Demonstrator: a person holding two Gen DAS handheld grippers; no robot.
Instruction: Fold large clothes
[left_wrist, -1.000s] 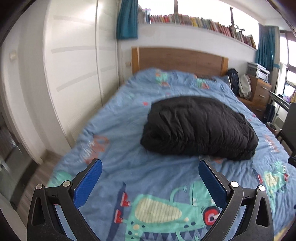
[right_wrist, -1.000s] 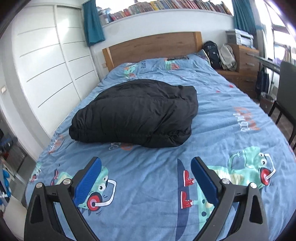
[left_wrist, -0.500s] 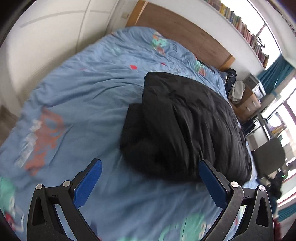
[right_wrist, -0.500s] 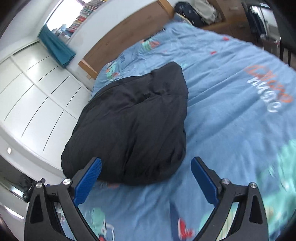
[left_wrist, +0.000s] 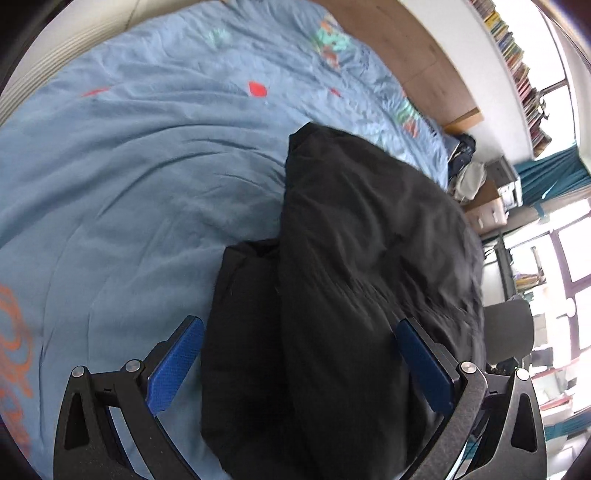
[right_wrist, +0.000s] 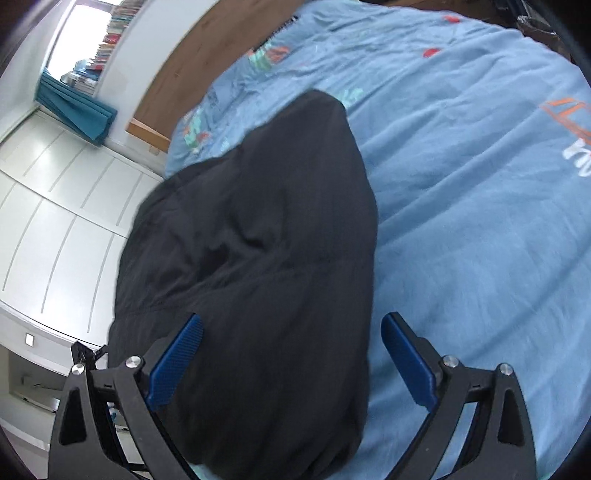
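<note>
You've got both tongs spread wide and holding nothing, left tongs (left_wrist: 299, 362) and right tongs (right_wrist: 291, 354) poised over the black puffy jacket (left_wrist: 369, 258) bundled on the bed (left_wrist: 129, 166), so next pinch an edge each side.

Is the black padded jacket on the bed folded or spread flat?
Folded: the black padded jacket is a thick bundle, one layer lapping another on the blue bedcover.
</note>
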